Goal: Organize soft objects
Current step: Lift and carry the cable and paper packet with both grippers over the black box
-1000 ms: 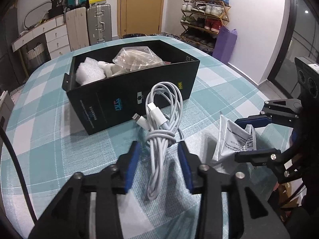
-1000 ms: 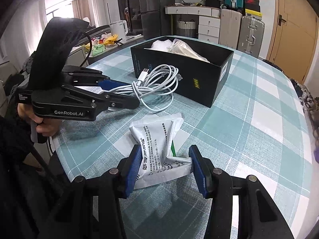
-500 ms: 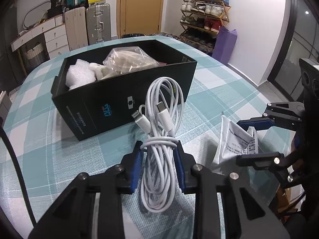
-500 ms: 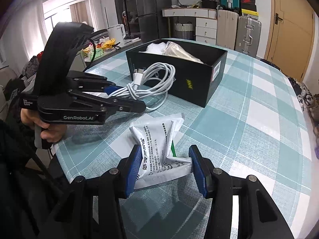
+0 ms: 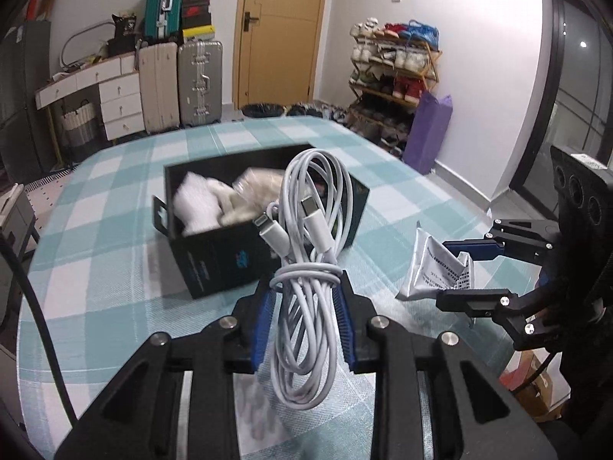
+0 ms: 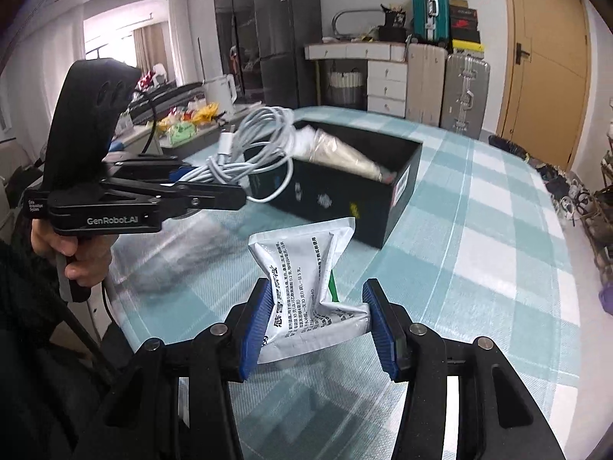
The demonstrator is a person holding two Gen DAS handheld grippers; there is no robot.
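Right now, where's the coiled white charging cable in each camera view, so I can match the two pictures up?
Left wrist view: white charging cable at lower center, pinched in the left gripper, loops rising before the black box.
Right wrist view: same cable at upper left, held off the table by the left gripper.
Shared landmark: the black box.

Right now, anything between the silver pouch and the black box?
Nothing: in the right wrist view, only bare checked tablecloth shows between the silver pouch, clamped in the right gripper, and the black box.
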